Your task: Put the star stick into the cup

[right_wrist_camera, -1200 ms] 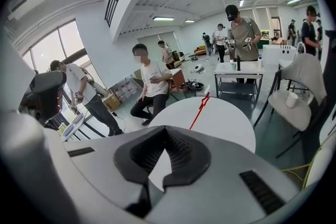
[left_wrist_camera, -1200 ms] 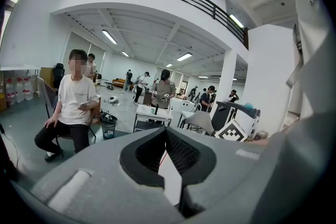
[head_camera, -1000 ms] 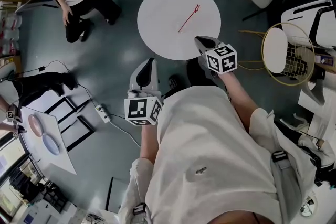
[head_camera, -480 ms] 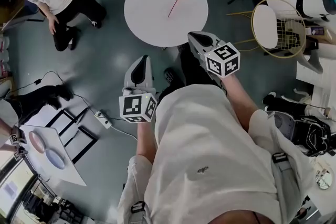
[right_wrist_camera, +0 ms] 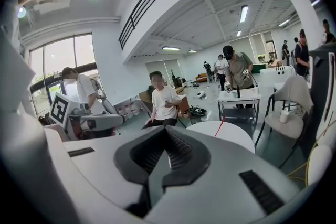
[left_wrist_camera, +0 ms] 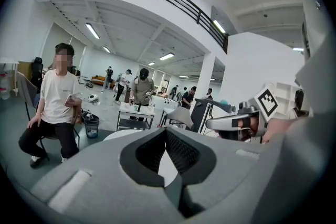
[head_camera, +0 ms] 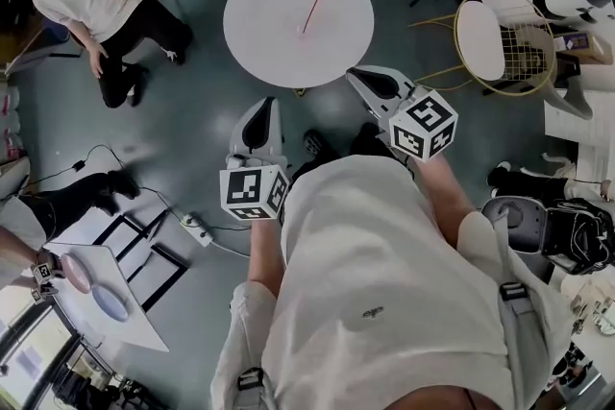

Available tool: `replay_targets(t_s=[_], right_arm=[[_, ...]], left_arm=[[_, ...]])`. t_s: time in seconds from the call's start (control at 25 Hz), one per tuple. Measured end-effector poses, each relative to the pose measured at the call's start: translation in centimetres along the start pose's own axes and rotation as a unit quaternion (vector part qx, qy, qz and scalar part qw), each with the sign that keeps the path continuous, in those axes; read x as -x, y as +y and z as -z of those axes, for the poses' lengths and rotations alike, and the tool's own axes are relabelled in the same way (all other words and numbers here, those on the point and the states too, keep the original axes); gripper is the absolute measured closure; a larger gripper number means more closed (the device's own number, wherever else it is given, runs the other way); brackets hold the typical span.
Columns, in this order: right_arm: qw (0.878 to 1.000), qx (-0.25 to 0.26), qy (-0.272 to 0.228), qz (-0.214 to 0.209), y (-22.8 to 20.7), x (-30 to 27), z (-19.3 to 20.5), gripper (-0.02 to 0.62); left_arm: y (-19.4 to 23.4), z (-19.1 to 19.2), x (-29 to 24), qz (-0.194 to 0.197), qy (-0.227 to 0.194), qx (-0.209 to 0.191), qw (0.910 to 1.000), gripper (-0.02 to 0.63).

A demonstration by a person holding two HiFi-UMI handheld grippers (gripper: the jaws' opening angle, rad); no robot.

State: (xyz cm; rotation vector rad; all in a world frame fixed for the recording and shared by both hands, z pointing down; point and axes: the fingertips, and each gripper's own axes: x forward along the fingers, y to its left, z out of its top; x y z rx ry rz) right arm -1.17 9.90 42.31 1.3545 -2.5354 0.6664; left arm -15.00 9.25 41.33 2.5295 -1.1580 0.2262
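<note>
— Slightly outward, that's where the right hand-held gripper (head_camera: 368, 78) has drifted since a moment ago; the left hand-held gripper (head_camera: 261, 107) has hardly budged.
— Carrying anything?
— No. Both have their jaws pressed together on nothing, held out in front of the person, just short of the table (head_camera: 259, 43).
— Any writing?
— Only black-and-white square markers on their cubes.
— And the star stick (head_camera: 314, 5)?
— Lying flat on that round white table, toward its far side, well apart from both.
</note>
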Motion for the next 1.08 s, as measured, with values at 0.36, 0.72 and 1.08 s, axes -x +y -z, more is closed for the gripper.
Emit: replay_targets(t_s=[0.36,0.72,1.08], right_arm=[[0.999,0.035,-0.012,-0.012,1.3,1.6,-1.5,0.589],[0.999,0.029,-0.011,-0.020,1.6,1.7,-0.7,0.589],[0.999,0.028,-0.011,-0.021,1.7,1.9,-1.2,0.589]], left_arm=[[0.5,0.3,0.5,-0.006,0.005,0.006,1.0000,0.595],[-0.3,0.5,0.9,-0.006,0.009,0.003,0.9999,0.595],[-0.4,-0.2,1.1,-0.007,0.009,-0.001,0.9999,0.595]])
